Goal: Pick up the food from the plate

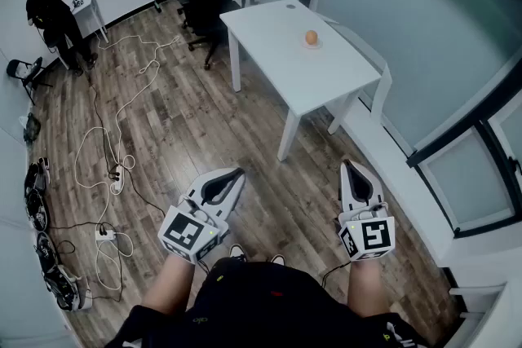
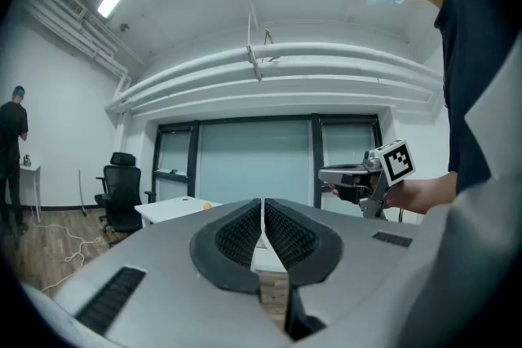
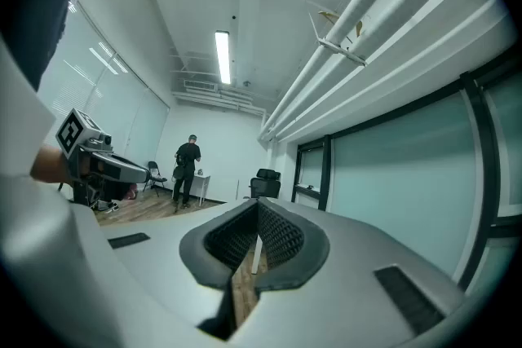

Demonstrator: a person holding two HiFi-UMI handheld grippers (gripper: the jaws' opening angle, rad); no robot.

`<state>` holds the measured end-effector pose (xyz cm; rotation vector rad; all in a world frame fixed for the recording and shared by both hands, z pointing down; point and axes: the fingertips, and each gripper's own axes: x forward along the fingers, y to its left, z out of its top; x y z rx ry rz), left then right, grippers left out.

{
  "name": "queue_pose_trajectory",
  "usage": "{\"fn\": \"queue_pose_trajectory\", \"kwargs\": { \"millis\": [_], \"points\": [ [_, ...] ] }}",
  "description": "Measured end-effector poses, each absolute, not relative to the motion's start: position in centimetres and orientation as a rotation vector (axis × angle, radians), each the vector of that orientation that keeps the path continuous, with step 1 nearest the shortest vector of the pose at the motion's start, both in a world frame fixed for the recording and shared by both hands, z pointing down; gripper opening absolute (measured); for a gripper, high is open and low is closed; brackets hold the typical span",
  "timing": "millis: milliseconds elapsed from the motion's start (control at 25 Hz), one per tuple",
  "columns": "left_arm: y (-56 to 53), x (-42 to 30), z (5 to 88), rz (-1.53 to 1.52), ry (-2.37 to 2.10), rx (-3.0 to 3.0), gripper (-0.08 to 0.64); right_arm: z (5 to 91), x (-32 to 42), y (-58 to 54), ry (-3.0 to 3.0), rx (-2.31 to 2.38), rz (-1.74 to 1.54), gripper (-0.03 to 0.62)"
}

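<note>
Left gripper (image 1: 236, 174) and right gripper (image 1: 347, 165) are held low over the wood floor (image 1: 163, 118), well apart from the table. Both sets of jaws are pressed together, nothing pinched. The orange food (image 1: 311, 37) is seen on a small plate (image 1: 318, 45) on the white table (image 1: 269, 45). A person (image 1: 50, 12) is seen far left.
</note>
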<state>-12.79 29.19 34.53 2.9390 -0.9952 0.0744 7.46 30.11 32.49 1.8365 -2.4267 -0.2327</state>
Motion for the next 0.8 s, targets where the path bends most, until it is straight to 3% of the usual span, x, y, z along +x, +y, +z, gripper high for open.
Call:
{"fn": "queue_pose_trajectory", "kwargs": {
  "millis": [800],
  "points": [
    [29.3, -13.8, 34.8, 0.061, -0.984, 2.933, 0.025, 33.0, 6.2, 29.8, -2.432, 1.828, -0.236, 0.025]
  ]
}}
